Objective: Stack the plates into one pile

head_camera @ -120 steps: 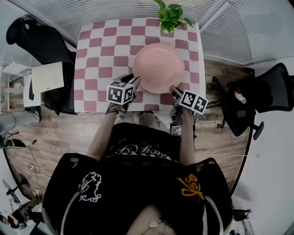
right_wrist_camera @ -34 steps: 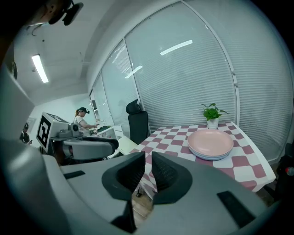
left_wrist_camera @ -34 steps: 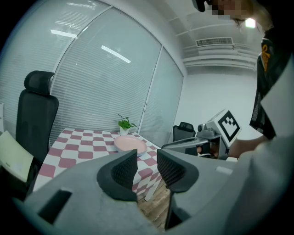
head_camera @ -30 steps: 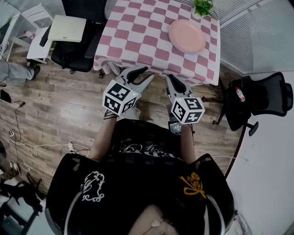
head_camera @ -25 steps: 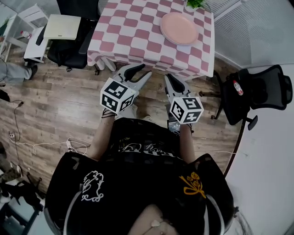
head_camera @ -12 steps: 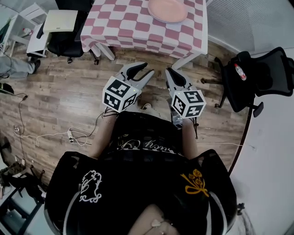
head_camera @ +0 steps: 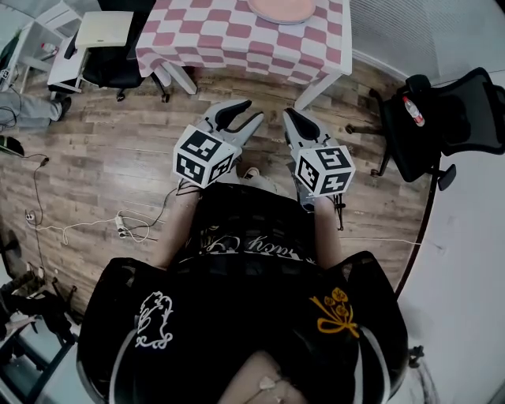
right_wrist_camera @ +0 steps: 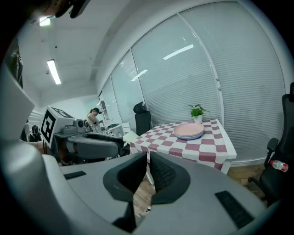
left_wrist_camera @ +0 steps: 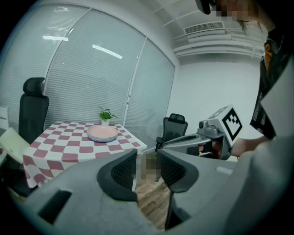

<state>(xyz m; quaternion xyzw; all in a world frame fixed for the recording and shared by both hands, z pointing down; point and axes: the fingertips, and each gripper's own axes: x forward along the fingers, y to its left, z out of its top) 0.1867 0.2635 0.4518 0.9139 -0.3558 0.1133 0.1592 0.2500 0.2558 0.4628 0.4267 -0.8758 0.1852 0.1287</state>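
Note:
A pile of pink plates [head_camera: 280,9] lies on the pink-checked table [head_camera: 237,39], at the very top of the head view. Both gripper views show the plates far off [left_wrist_camera: 103,133] [right_wrist_camera: 189,131]. Over the wooden floor, well short of the table, my left gripper [head_camera: 252,110] is held open with an empty gap between its pads [left_wrist_camera: 147,158]. Beside it my right gripper [head_camera: 286,113] holds nothing, and its jaws have come together so that the pads meet [right_wrist_camera: 148,158].
A black office chair [head_camera: 442,118] with a bottle on its seat stands at the right. A second chair bearing a white board [head_camera: 99,31] is left of the table. Cables [head_camera: 130,229] trail over the floor. A potted plant [left_wrist_camera: 105,114] stands behind the plates.
The person has stepped back from the table, which has slid to the top edge of the head view. Both grippers stay in front of the body. The right jaws have closed.

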